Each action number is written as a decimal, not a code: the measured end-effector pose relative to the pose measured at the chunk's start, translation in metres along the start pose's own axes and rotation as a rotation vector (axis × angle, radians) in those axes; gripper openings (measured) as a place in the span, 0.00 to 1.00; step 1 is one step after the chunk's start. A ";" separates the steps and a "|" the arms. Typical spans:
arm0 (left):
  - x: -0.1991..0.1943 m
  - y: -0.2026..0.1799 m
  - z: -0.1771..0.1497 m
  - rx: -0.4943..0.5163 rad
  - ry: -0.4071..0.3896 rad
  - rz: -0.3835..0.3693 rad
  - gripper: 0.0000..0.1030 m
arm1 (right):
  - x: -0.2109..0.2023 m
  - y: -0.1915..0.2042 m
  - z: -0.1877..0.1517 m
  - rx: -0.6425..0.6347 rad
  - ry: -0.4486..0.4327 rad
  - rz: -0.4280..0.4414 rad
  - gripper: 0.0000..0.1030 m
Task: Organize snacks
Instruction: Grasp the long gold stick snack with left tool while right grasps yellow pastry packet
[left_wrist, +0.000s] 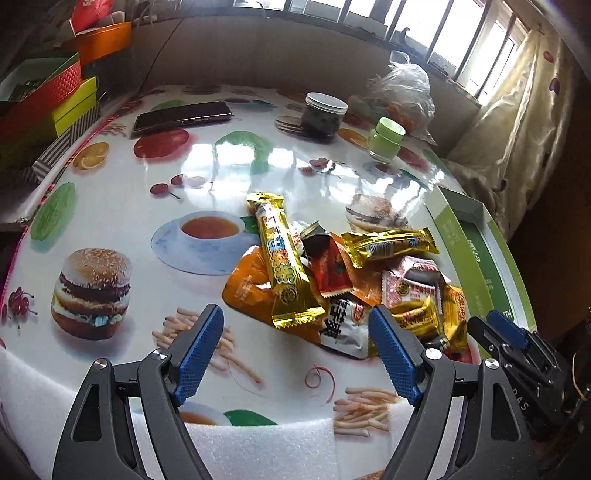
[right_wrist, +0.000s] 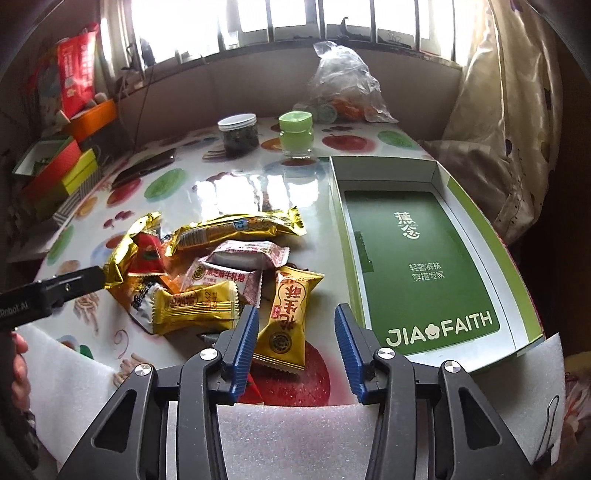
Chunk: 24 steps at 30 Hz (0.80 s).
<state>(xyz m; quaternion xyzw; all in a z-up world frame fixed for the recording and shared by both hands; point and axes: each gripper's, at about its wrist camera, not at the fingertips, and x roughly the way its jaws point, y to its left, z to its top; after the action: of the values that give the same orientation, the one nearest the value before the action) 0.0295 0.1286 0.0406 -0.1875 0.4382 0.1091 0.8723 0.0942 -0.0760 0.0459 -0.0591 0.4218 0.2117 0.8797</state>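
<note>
Right wrist view has the right gripper (right_wrist: 293, 345) half open astride the yellow peanut-crisp packet (right_wrist: 286, 317), pads not pressing, the green box (right_wrist: 476, 221) to its right; left gripper (left_wrist: 295, 347) wide, empty; next, close and lift across.

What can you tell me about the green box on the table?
The green box is a shallow open tray, seemingly cardboard, with low white inner walls and a light green outer rim. Its dark green floor carries white Chinese writing and the words JIA FAITH. It is empty and lies flat on the table, right of the snack pile, with its near corner on white foam.
</note>
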 end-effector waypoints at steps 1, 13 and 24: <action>0.003 0.002 0.004 -0.004 0.002 -0.004 0.77 | 0.002 -0.001 0.000 0.003 0.006 0.000 0.38; 0.033 0.012 0.026 -0.039 0.029 0.055 0.65 | 0.024 0.001 0.003 -0.002 0.055 0.026 0.29; 0.054 0.014 0.033 -0.049 0.061 0.083 0.44 | 0.032 0.005 0.005 -0.022 0.065 0.018 0.24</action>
<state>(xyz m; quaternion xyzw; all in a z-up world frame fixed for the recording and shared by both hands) 0.0806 0.1567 0.0115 -0.1939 0.4690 0.1503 0.8485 0.1134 -0.0602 0.0245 -0.0718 0.4485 0.2219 0.8628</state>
